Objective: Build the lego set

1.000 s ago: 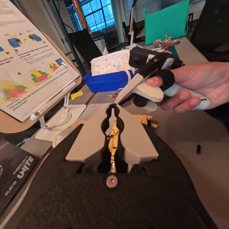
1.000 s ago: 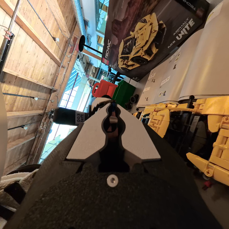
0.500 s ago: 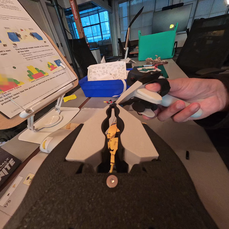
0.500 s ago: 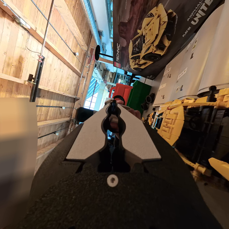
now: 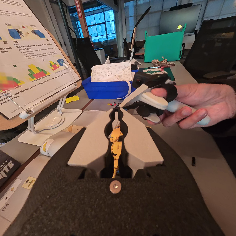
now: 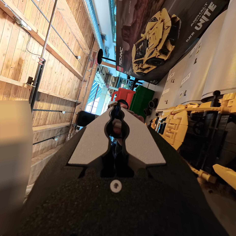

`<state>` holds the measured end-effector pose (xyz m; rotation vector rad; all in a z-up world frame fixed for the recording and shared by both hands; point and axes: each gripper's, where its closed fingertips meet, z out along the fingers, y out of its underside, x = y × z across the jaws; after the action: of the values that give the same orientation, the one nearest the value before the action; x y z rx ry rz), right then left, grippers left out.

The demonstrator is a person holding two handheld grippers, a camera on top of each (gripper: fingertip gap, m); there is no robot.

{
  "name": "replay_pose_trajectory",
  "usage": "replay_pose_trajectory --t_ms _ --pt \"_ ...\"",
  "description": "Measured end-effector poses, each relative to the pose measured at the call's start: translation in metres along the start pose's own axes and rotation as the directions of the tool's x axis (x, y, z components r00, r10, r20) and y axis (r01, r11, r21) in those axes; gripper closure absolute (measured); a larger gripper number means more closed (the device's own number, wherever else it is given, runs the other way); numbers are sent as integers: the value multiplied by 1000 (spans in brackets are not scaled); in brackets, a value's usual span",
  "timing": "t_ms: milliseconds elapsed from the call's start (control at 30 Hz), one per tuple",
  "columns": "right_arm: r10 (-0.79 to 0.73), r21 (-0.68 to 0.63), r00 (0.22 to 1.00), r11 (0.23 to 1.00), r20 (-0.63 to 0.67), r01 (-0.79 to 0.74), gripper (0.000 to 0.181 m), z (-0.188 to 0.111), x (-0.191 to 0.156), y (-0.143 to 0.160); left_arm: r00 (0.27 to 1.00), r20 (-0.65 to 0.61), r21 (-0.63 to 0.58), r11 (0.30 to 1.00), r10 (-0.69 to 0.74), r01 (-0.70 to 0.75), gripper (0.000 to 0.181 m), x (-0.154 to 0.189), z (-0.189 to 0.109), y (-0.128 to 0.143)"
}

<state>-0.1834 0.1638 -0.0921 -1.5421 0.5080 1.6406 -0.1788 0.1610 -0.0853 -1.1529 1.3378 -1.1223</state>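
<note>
My left gripper (image 5: 116, 108) has its jaws nearly together, with a small blue piece (image 5: 116, 108) at the tips. My right gripper (image 5: 121, 106), held by a hand, comes in from the right and meets it tip to tip. In the right wrist view, my right gripper (image 6: 116, 111) is shut on the same blue piece (image 6: 116, 110), and the left gripper's tip (image 6: 112, 103) sits just beyond. The part-built yellow and black lego car (image 6: 178, 127) lies to the right. It also shows through the left fingers' gap (image 5: 115, 146).
An instruction sheet on a stand (image 5: 31, 63) is at the left. A blue bin (image 5: 106, 89) and small loose pieces (image 5: 113, 104) lie behind the tips. A black pin (image 5: 193, 161) lies at the right. The set's box (image 6: 153, 44), booklet pages (image 6: 178, 79), red bin (image 6: 125, 95), green bin (image 6: 141, 98) and tyres (image 6: 151, 104) lie beyond. Left and right tips are no more than a few centimetres apart. The black pin (image 5: 193, 161) is about 25 centimetres from both grippers' fingertips.
Both grippers have stayed tip to tip on the blue piece. The left view has tilted up and back a little. In the right view the car has slid right and lower.
</note>
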Motion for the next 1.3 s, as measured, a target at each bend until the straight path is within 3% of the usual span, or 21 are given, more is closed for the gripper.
replay_pose_trajectory --t_ms 200,433,533,733,933,1300 --pt "-78 12 995 997 -62 79 179 -1 3 -1 999 33 -44 999 29 -28 178 1 3 3" --pt "-73 -81 996 994 -42 70 180 -5 1 4 998 -25 -60 996 64 -65 178 10 -1 1" --pt "-99 -63 993 993 -56 95 180 -6 -2 1 998 -6 -51 997 66 -66 178 10 2 -2" --pt "-71 -36 996 997 -58 69 180 -8 0 -1 999 1 -50 997 53 -53 178 9 5 0" --pt "-19 -35 999 999 -31 18 178 -5 -1 -1 996 -49 14 997 -72 73 178 4 3 -1" --pt "37 -11 999 999 0 -37 178 -7 0 -4 998 -32 10 998 -54 55 178 2 1 -1"
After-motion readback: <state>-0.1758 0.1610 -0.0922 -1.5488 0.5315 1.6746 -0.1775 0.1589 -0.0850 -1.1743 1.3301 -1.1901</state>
